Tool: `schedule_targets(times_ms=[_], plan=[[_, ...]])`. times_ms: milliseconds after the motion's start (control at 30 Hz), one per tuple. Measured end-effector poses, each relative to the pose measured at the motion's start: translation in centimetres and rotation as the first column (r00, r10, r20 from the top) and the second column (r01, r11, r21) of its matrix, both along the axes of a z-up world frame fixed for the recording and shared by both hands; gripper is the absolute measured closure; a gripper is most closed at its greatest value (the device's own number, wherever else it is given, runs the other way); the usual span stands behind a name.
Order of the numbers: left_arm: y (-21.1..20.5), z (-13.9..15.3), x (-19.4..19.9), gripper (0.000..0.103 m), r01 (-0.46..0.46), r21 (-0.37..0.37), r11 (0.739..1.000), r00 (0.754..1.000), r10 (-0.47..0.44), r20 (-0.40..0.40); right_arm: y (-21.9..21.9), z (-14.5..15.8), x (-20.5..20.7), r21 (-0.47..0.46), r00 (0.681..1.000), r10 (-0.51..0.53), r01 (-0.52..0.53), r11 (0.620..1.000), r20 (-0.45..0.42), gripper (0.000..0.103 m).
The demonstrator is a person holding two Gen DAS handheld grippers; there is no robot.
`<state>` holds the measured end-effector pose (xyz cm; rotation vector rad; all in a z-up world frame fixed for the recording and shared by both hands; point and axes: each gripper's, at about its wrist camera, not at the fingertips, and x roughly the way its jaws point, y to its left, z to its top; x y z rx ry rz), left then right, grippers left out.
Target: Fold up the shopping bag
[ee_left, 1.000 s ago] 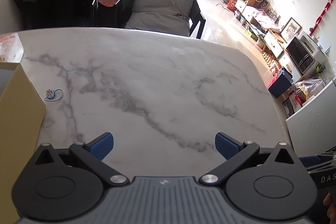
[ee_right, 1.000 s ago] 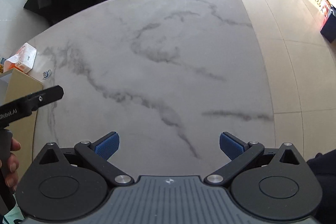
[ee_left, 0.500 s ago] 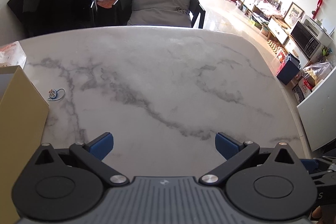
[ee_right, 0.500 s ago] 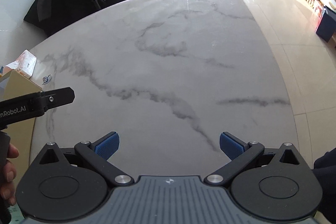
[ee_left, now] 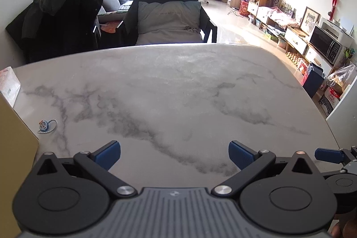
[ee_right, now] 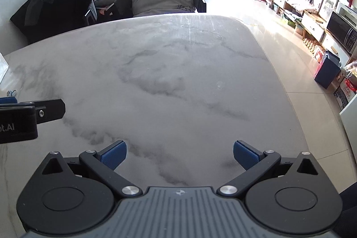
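Both views look across a grey-veined marble table (ee_left: 178,86). A tan flat-sided thing (ee_left: 13,139), maybe a paper bag or a box, stands at the table's left edge; only part of it shows. My left gripper (ee_left: 174,155) is open over bare marble with nothing between its blue pads. My right gripper (ee_right: 179,154) is also open and empty, over the table's right half. The two are side by side: the left gripper's body (ee_right: 33,113) shows at the left of the right wrist view, and one right gripper pad (ee_left: 328,154) shows at the right of the left wrist view.
A small blue trinket on a cord (ee_left: 45,126) lies near the tan thing, and a tissue pack (ee_left: 9,84) sits behind it. A dark chair with a grey cushion (ee_left: 167,19) and a chair draped with a black coat (ee_left: 60,15) stand at the far edge. Floor lies right of the table.
Both cameras have tilted up and dropped closer to the table, so more of the room shows. The two grippers have drawn nearer each other. Both stayed open.
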<state>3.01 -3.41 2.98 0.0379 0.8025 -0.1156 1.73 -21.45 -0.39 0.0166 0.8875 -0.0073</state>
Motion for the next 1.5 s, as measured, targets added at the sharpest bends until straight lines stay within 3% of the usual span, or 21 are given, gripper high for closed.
schedule_targets(times_ms=[267,767,867,1500], plan=[[-0.9,-2.1,1.5,0.001,0.022,0.011,1.0,0.998,-0.022,0.054,0.5,-1.3,1.9,-0.05,0.998,0.022,-0.019,0.999,0.052,0.001],[0.8,-4.5,4.3,0.001,-0.109,-0.037,0.993,0.993,0.11,0.036,-0.4,-2.2,3.9,-0.025,0.991,0.006,-0.003,1.0,0.131,0.0],[0.7,-5.0,3.8,0.001,-0.076,0.013,0.997,0.995,0.075,0.067,-0.5,-2.2,3.9,-0.024,0.987,-0.009,0.013,1.0,0.16,0.0],[0.9,-5.6,3.3,0.0,-0.066,0.008,0.998,0.99,0.064,0.126,-0.8,-2.5,4.1,-0.018,0.977,-0.016,0.02,1.0,0.213,0.0]])
